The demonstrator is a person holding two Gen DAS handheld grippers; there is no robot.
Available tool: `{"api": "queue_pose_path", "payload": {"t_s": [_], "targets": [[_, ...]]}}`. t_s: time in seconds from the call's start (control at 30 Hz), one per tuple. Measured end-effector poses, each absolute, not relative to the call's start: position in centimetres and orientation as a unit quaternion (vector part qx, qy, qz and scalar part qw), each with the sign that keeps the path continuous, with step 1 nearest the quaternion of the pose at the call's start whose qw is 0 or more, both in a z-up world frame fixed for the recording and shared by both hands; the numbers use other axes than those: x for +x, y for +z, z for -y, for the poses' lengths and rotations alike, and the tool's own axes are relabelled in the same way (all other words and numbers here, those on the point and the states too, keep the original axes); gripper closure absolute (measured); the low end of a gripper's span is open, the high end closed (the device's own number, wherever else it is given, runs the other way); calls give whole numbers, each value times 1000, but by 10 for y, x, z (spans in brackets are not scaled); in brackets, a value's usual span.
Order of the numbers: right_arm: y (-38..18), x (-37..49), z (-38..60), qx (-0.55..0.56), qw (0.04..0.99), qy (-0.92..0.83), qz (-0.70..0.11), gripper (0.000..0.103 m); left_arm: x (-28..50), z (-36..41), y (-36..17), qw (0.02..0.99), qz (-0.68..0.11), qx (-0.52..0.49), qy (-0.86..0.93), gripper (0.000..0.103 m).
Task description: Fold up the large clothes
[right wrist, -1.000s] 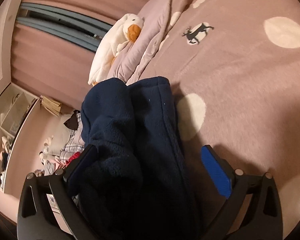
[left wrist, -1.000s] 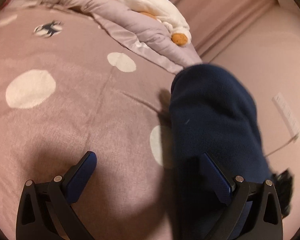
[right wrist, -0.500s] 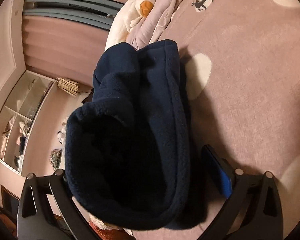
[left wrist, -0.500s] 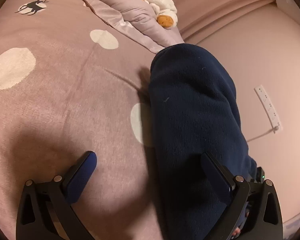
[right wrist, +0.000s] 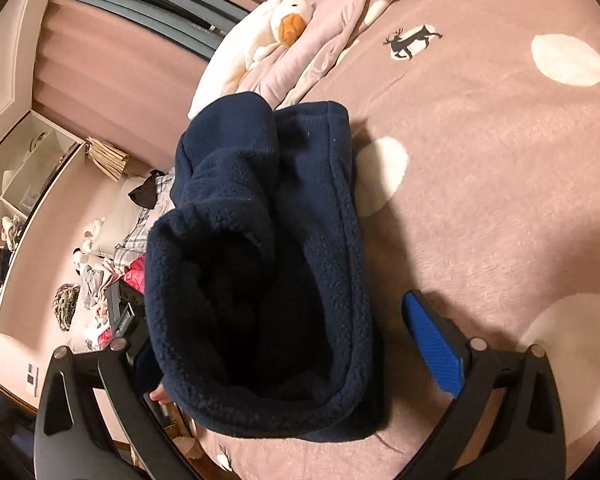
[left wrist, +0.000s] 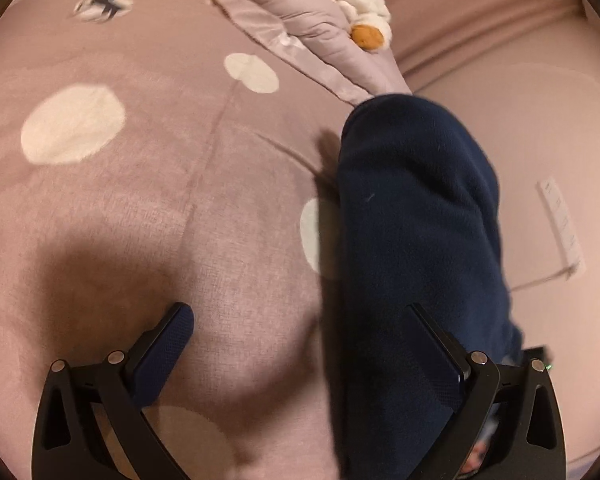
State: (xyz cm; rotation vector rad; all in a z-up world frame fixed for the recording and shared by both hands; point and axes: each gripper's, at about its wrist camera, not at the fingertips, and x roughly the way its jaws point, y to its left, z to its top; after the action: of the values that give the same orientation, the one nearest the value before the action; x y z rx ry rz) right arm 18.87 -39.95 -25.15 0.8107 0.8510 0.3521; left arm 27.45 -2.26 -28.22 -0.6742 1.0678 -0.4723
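Covering most of both views, the pink dotted bedspread lies bare from 9 to 12 o'clock in the left wrist view and from 12 to 3 o'clock in the right. A navy fleece garment, folded, lies along the bed's edge, its thick hem rim facing the right camera. The plush duck rests on the rumpled quilt beyond it. Left gripper: fingers spread, right finger against the fleece. Right gripper: fingers spread around the fleece
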Motion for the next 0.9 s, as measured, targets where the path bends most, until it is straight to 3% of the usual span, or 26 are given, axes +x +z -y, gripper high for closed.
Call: {"api": "queue_pose_path", "payload": {"t_s": [0.17,0.43,0.7,0.9], "targets": [[-274,200,400,444,778,216,-390,0,276,21,-288,749,-489,-349,-280,1],[-272,204,391,445,774,227,-389,0,280,94,-295,679,-509,-322,-420,1],[-273,231,358,395,787,268,-391,0,288,119,-295,676,-518,-298,-432,1],[-273,222,357,391,804,284,-347,2,277,120,-289,706,-494,-279,-424,1]]}}
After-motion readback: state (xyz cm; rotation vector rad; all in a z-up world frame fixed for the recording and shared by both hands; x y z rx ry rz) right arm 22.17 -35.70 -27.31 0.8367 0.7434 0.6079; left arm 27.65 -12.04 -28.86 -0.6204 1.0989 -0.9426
